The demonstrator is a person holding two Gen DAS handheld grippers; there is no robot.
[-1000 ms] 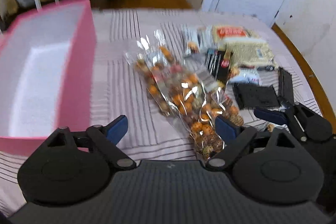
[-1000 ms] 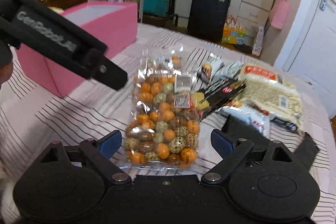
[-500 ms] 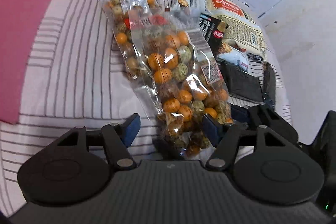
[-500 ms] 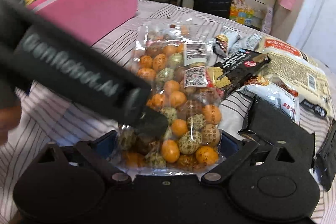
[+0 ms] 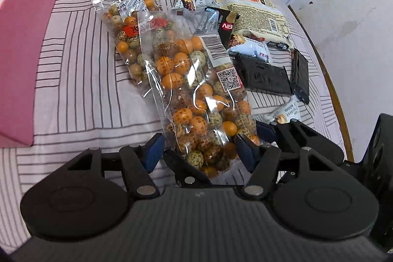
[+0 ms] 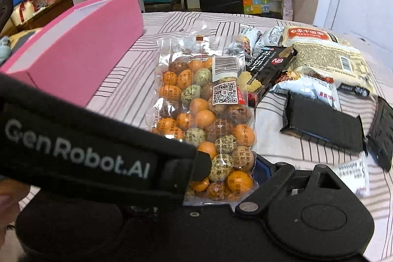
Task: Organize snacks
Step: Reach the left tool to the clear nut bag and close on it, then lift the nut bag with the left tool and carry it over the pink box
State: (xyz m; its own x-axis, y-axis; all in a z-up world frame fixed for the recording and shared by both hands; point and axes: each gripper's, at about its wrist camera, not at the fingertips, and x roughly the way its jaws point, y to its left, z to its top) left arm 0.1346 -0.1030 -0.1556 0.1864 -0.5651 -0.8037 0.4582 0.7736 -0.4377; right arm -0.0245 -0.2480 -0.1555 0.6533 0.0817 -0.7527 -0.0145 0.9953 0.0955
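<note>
- My left gripper (image 5: 199,151) has dropped onto the near end of the bag (image 5: 194,90) of coated nuts. Its jaws have narrowed from wide apart and now seem clamped on it.
- My right gripper (image 6: 218,176) straddles the same end. Its jaws are wide apart and closing, with the bag between them, not gripped.
- The bag lies on the striped surface (image 5: 81,90), partly over a second bag (image 5: 127,41).
- The pink box (image 6: 81,46) is just to the left.
- I judge the pick is secured, so lifting into the box is next.
</note>
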